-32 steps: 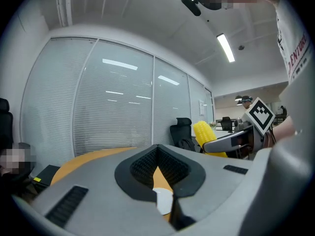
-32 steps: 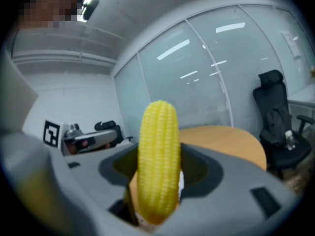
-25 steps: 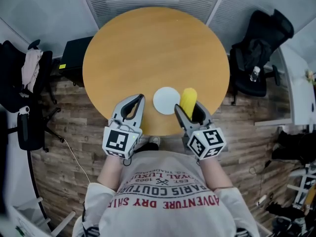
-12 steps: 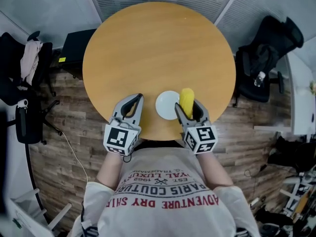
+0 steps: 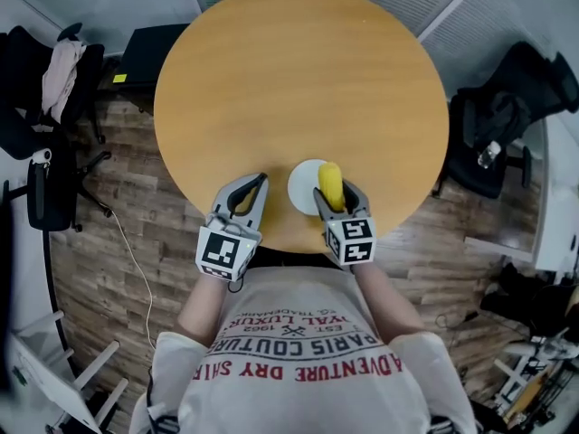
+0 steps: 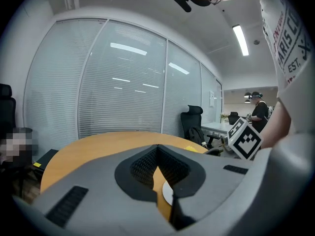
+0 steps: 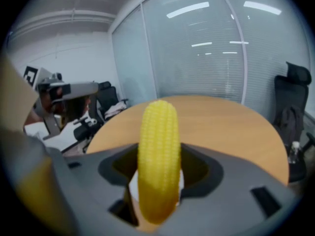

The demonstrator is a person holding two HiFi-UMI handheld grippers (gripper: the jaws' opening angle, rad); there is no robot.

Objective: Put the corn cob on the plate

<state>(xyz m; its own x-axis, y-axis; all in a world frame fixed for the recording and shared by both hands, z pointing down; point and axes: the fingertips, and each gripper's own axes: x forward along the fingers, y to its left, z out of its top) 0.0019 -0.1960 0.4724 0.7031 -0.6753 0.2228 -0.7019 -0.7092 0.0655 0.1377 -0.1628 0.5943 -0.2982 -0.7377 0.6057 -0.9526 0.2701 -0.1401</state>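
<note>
A: Since a second ago the right gripper (image 5: 333, 194) has carried the corn cob (image 5: 331, 184) from just beside the plate (image 5: 301, 186) to over the plate's right half.

B: And the grip?

A: Its jaws pinch the cob's near end, with the rest sticking out forward across the plate. The left gripper (image 5: 260, 181) sits just left of the plate, jaws pressed together on nothing, tips meeting in its own view (image 6: 157, 149).

B: How will the cob handle?

A: I'd judge it light and stiff, but round and bumpy, so it may roll once let go. Gripped at one end, the far end may also sag. A hold nearer the middle would be steadier.

B: Anything unclear?

A: Whether the cob touches the plate or hangs just above it, I can't tell. In the right gripper view the cob (image 7: 158, 161) covers most of the plate (image 7: 132, 185), and the jaws hide its gripped end. The table (image 5: 298, 80) beyond the plate holds nothing else I can see
</note>
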